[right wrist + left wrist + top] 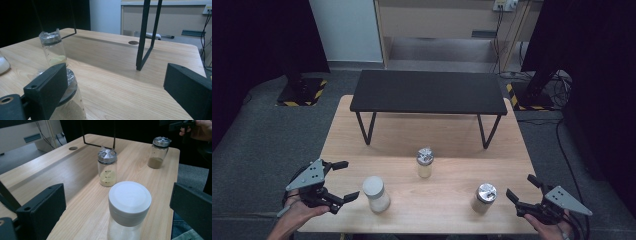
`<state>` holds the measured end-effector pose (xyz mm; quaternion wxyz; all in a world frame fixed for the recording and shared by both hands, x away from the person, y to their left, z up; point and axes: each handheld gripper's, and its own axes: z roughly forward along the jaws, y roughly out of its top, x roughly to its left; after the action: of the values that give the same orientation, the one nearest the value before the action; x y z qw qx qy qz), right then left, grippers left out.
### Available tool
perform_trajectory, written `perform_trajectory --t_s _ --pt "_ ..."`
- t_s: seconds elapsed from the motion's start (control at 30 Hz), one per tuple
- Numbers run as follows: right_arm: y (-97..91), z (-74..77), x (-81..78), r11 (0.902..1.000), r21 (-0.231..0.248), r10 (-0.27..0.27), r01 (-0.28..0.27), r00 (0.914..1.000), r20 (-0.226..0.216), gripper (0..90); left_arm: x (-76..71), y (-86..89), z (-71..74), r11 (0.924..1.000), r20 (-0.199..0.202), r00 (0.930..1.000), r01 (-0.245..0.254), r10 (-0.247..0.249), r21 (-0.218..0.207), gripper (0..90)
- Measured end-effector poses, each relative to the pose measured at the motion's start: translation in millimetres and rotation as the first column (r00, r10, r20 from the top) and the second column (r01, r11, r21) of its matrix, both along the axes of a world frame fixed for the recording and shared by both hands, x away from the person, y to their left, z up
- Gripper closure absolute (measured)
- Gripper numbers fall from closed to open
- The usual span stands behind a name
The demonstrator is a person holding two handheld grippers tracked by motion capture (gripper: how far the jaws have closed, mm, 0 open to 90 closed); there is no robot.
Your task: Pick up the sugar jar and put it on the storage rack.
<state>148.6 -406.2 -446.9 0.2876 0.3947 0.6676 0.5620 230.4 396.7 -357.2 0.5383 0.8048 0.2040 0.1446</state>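
Now the left gripper (343, 180), jaws spread wide, faces the white-lidded clear glass jar (375, 194) just right of it at lower left. Over at lower right, the right gripper (522, 188), open too, flanks the foil-capped brown-powder jar (484, 198).

Three jars on the counter

The white-lidded glass jar (376, 194) stands at the front left of the light wooden counter (427, 135), the foil-capped glass jar of brown powder (483, 198) at the front right, and the foil-capped glass jar of yellow powder (425, 162) between them, farther back, before the black metal-legged bench (428, 92).
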Motion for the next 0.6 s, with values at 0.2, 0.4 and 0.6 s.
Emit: perform_trajectory --t_s 0.2,0.4,0.6 --pt "-0.3 -0.1 -0.2 1.0000 0.000 -0.001 0.001 1.0000 0.001 6.1 6.9 -6.2 -7.5 0.9996 -0.026 0.9993 0.026 -0.026 -0.007 0.0" --pt "-0.3 -0.3 -0.2 1.0000 0.000 -0.001 0.001 1.0000 0.002 6.2 10.6 -12.7 -15.9 0.9991 -0.035 0.9985 0.042 -0.042 -0.009 0.3" --pt "-0.9 -0.9 -0.7 0.9999 0.009 -0.006 0.006 1.0000 0.002 6.3 13.5 -18.9 -23.1 0.9989 -0.045 0.9978 0.047 -0.048 -0.006 0.6"
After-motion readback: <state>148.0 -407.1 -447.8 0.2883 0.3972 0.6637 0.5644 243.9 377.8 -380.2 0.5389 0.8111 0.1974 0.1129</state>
